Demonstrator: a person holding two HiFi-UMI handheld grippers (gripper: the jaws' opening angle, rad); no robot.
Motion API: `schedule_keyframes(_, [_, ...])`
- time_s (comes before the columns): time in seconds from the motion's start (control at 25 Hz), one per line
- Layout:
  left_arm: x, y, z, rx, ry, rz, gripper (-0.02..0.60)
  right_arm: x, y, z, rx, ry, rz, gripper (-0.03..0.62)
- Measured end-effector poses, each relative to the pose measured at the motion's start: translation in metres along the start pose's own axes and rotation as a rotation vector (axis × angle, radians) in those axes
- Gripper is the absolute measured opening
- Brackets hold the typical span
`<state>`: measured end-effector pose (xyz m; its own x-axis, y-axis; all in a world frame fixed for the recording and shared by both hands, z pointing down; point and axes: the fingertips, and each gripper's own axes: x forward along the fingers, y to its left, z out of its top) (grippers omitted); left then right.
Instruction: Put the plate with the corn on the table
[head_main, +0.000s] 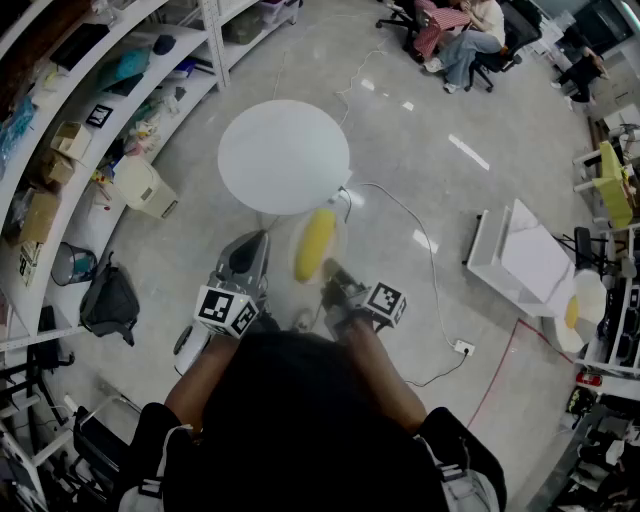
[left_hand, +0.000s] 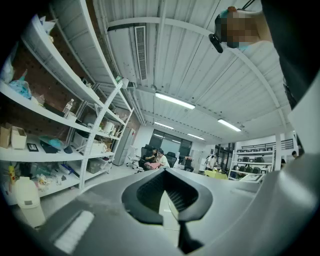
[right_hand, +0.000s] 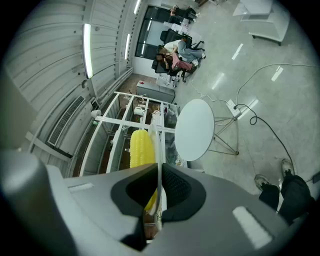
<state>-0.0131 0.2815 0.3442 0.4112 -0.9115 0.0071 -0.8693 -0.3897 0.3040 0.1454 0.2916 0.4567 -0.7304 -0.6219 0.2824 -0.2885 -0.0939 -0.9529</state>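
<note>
- The right gripper (head_main: 331, 277) pinches the near rim of a clear plate (head_main: 339, 238); in the right gripper view the plate (right_hand: 158, 150) stands edge-on between the two jaws, which are drawn in narrow against it.
- A yellow corn (head_main: 316, 244) cob lies on the plate, lengthwise away from the person; from the right gripper view the corn (right_hand: 141, 147) shows on the plate's left face.
- The left gripper (head_main: 252, 243) is just to the left of the plate, apart from it. Its jaws stand a narrow way apart with nothing between them, and its camera looks up at ceiling and shelving.
- Plate and corn hang in the air above the grey floor, just short of the near edge of the round white table (head_main: 284, 156), whose top is bare.
- White shelving (head_main: 60, 150) with boxes curves along the left, a cable (head_main: 430, 260) trails across the floor on the right, and people (head_main: 465, 35) sit on chairs at the far end.
</note>
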Motion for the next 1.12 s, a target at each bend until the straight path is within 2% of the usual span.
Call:
schedule_keyframes(0.28, [-0.002,0.001,0.002,0.000,-0.004,-0.003,0.002,-0.001,0.001,-0.003,0.006,-0.004,-0.021,0.029])
schedule_keyframes(0.44, [-0.003,0.001,0.003,-0.001,-0.006,-0.006,0.002,0.000,0.003,-0.004,-0.005,-0.003,-0.004,0.029])
schedule_keyframes(0.6, [-0.003,0.000,0.002,0.001,-0.008,-0.007,0.002,-0.003,0.001,-0.006,0.004,-0.006,-0.052,0.029])
schedule_keyframes(0.92, [-0.007,0.004,0.003,-0.002,-0.007,-0.006,0.002,0.004,0.008,-0.009,0.003,0.004,0.006,0.028])
schedule_keyframes(1.12, [-0.009,0.012,0.002,-0.013,-0.006,-0.012,0.002,0.004,0.001,-0.013,0.013,-0.005,-0.042,0.029])
